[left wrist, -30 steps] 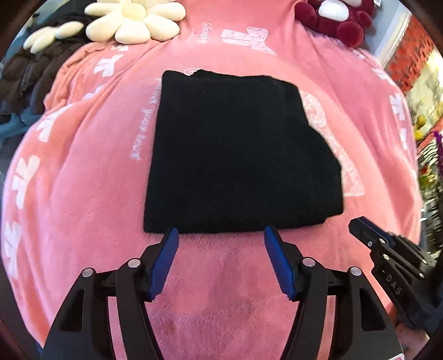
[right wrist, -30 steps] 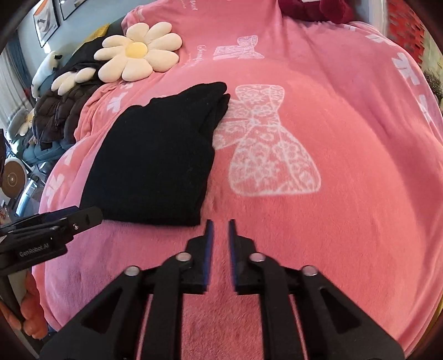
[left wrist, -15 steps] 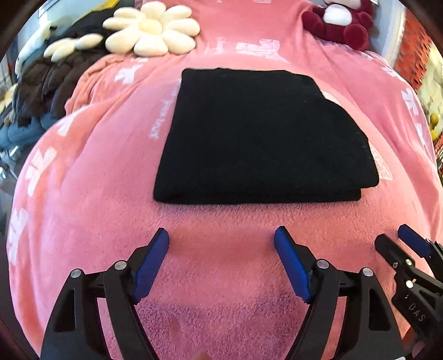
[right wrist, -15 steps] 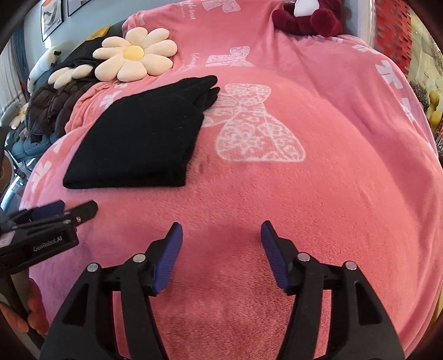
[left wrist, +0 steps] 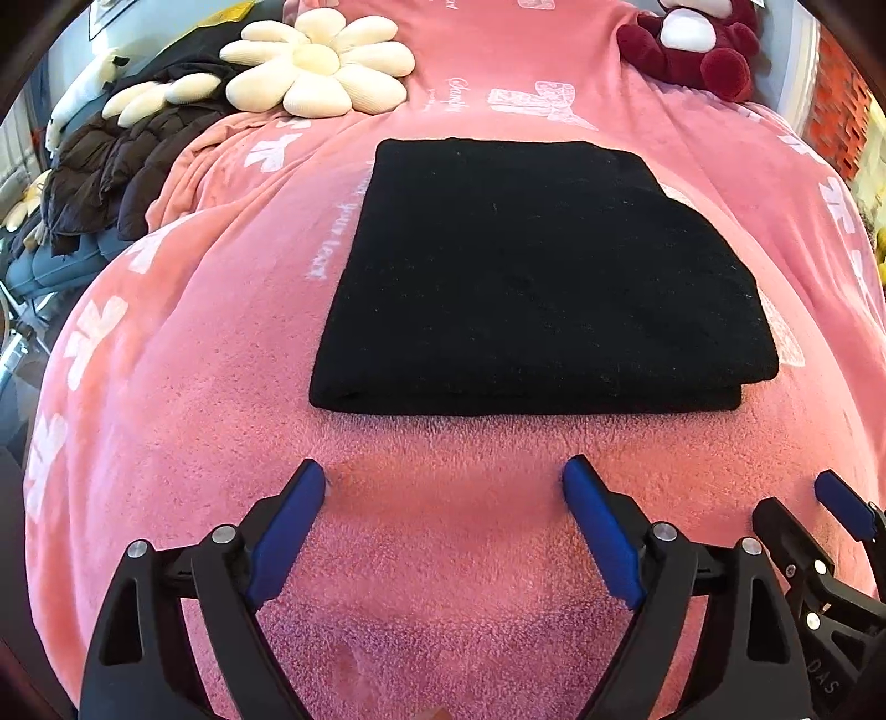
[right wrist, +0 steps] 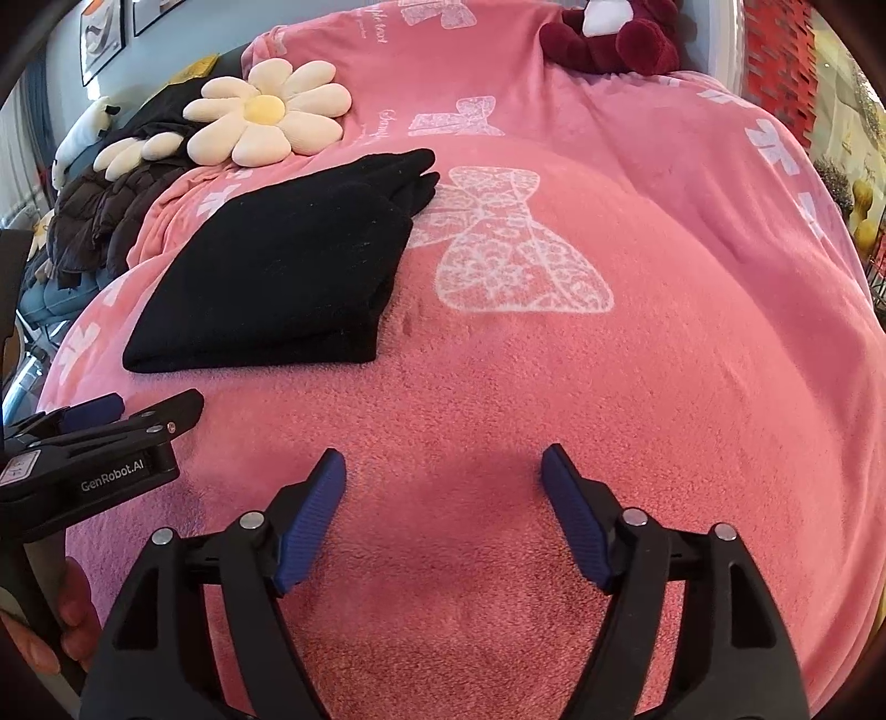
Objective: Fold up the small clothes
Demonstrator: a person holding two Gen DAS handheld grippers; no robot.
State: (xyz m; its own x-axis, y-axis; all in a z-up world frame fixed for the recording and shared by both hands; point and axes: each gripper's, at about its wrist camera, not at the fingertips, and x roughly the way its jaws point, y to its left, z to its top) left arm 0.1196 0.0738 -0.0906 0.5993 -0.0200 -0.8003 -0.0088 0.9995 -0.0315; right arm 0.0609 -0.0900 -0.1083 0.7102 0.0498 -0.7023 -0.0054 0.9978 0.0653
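A pink blanket [left wrist: 166,387] printed with white bows is covering the whole surface. On it, a black garment [left wrist: 531,277] is lying folded into a thick flat rectangle, its folded layers showing along the near edge and at the right side. From the right wrist view the garment [right wrist: 277,277] is sitting left of a large white lace bow print [right wrist: 515,249], partly overlapping it.

At the far left a dark padded jacket [left wrist: 122,160] is lying heaped beside the blanket, and a cream flower-shaped cushion [left wrist: 321,66] is resting at the far edge. A dark red plush toy [left wrist: 692,44] is sitting at the far right.

The left gripper [left wrist: 443,498] is hovering near the garment's near edge, apart from it, its blue fingers [left wrist: 288,526] spreading wider with only blanket between them. The right gripper [right wrist: 443,487] is hanging over bare blanket, to the right of the garment and nearer than it; its jaws are also opening and nothing is between them. Each gripper is showing at the edge of the other's view.
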